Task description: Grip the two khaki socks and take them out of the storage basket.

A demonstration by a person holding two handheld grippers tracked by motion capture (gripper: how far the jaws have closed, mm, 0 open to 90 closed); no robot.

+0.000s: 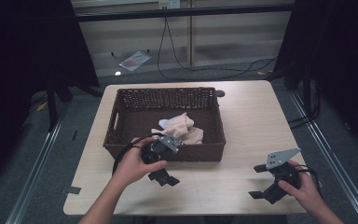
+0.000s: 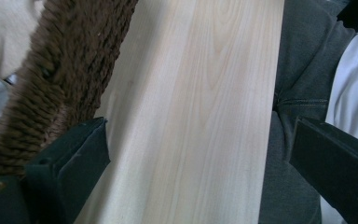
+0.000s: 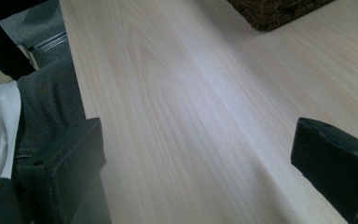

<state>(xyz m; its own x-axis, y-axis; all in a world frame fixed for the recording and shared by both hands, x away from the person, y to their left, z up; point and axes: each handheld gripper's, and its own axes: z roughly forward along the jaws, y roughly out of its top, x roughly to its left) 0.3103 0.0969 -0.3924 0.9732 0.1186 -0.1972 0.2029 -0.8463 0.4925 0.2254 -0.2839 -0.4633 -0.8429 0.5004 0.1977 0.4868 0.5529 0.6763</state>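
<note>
The left gripper [image 1: 164, 178] hangs just in front of the near wall of the brown wicker basket [image 1: 121, 140], held in the person's left hand [image 1: 137, 163]; its jaws stand wide apart with nothing between them, and in the left gripper view one jaw sits right beside the woven wall [image 2: 51, 93] while the other hangs over the table's near edge, bare pale wood [image 2: 191, 116] between the two. Beyond this claw, inside the basket, lies a bundle of beige cloth [image 1: 184, 128], with a bit of pale blue fabric [image 1: 164, 122] peeping out on its far-left side; neither piece touches the claw, the basket wall standing between them.

The right gripper [image 1: 260, 182] is well off to the right of the basket, low over the table [image 1: 251, 116] near its front edge, gripped in the right hand [image 1: 303, 186]; its jaws too gape open and empty (its own view shows plain wood [image 3: 191, 116] between them, and a corner of the basket [image 3: 279, 11] far ahead). The grey three-cornered plate [image 1: 282, 157] on its top tilts upward.
</note>
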